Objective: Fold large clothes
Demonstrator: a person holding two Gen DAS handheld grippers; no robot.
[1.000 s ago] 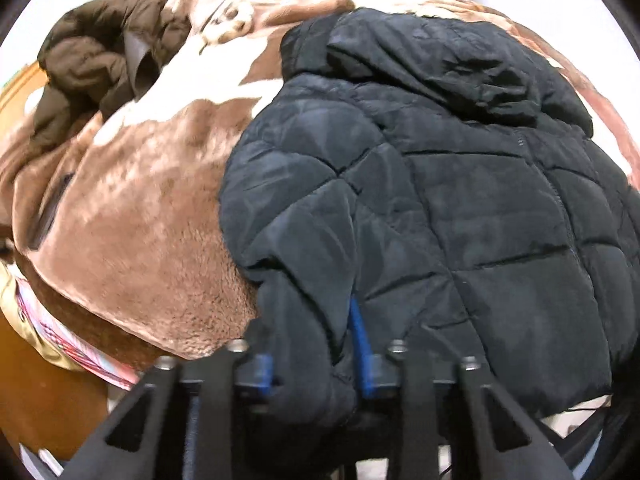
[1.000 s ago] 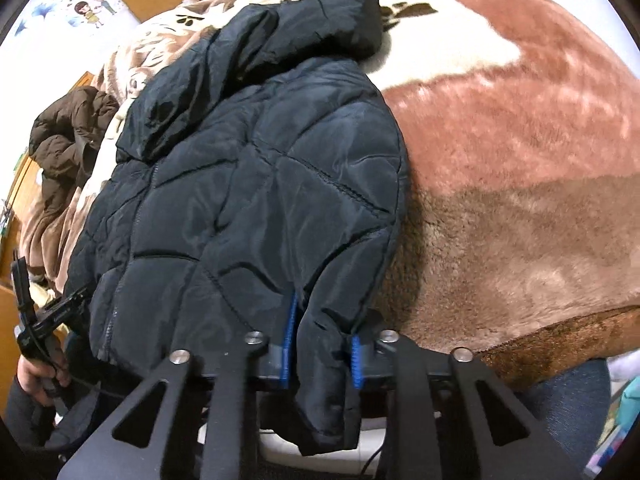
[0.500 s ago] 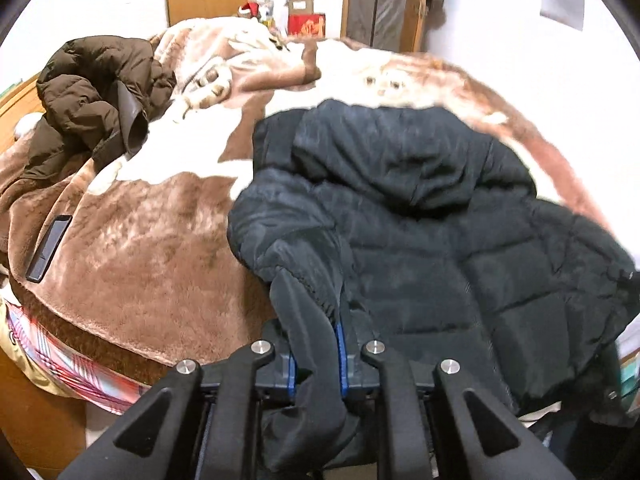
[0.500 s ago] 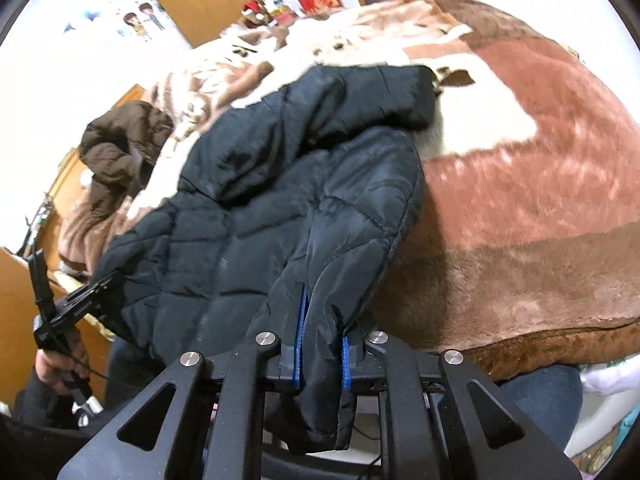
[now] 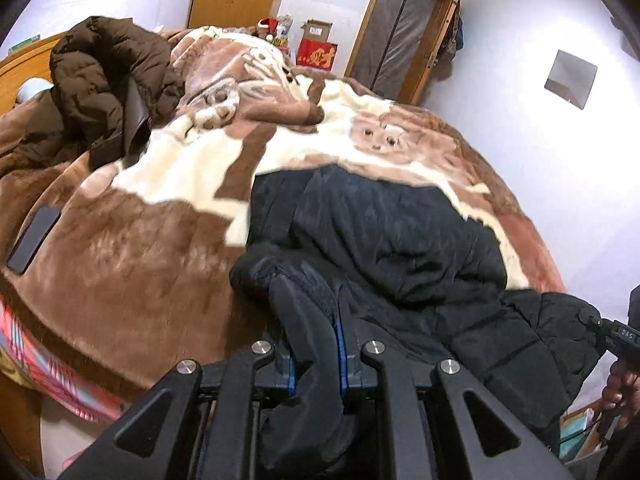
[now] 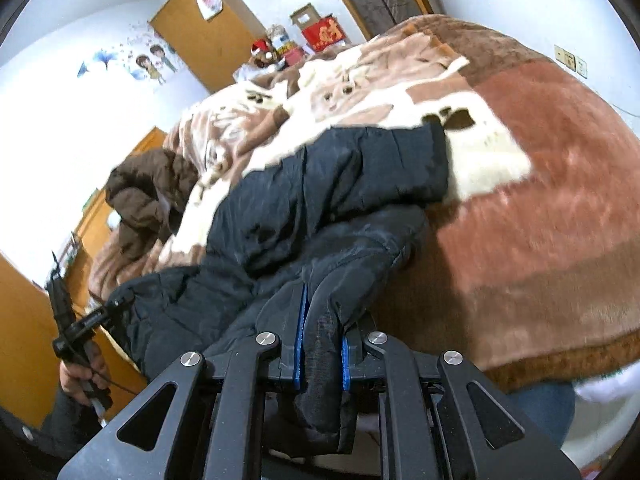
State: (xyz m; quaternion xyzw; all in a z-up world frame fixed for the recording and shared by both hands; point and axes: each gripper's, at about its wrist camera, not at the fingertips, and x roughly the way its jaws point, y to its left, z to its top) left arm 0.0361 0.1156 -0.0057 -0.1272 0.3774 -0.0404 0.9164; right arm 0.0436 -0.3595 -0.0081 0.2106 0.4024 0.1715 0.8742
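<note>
Two jackets lie on the bed: one black jacket and one brown jacket. One blanket covers the bed. One phone rests on it at the left. Two grippers show, the left gripper and the right gripper, each with two blue-padded fingers. Beyond the bed stand one red box and one Santa hat. Two wooden doors are seen, and one wall sticker.

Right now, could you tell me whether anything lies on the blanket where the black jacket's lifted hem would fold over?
Nothing visible does. The black jacket lies alone on that part of the blanket. The brown coat and the phone lie apart, off to the left in the left wrist view.
</note>
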